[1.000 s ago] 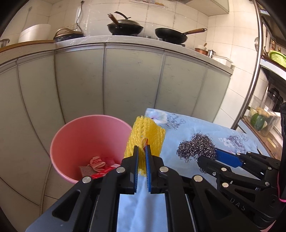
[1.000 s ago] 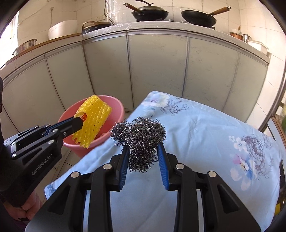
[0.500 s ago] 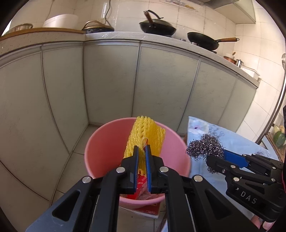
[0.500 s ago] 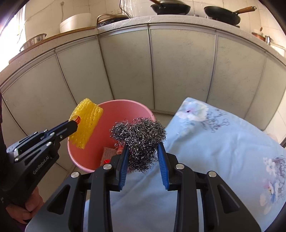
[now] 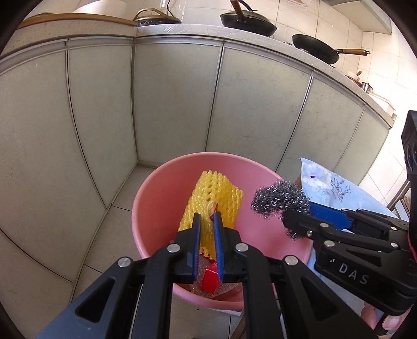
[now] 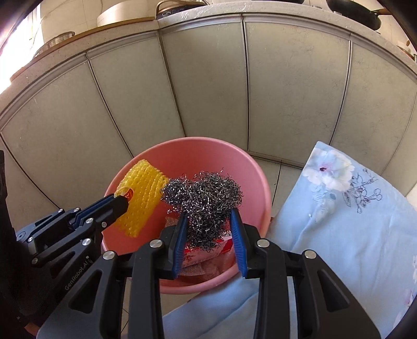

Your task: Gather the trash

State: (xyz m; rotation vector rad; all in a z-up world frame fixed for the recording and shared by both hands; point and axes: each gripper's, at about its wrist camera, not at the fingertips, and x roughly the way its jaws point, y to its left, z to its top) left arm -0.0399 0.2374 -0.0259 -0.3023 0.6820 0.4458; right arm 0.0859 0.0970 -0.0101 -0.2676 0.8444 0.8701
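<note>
A pink bucket (image 5: 166, 182) stands on the floor by the cabinets and holds red wrappers and other trash; it also shows in the right wrist view (image 6: 250, 167). My left gripper (image 5: 207, 221) is shut on a yellow foam fruit net (image 5: 221, 190) and holds it over the bucket's mouth. The net shows in the right wrist view (image 6: 142, 193) with the left gripper (image 6: 122, 200). My right gripper (image 6: 208, 221) is shut on a steel wool scrubber (image 6: 206, 195), held over the bucket. The scrubber (image 5: 280, 198) hangs at the bucket's right rim in the left wrist view.
Grey cabinet doors (image 5: 177, 104) curve behind the bucket under a counter with black pans (image 5: 247, 22). A light blue floral cloth (image 6: 351, 221) covers a surface right of the bucket. Floor tiles (image 5: 112, 234) lie left of the bucket.
Both grippers moved left from the blue cloth to above the pink bucket, carrying the yellow net and the steel wool. Both stay shut on their loads.
</note>
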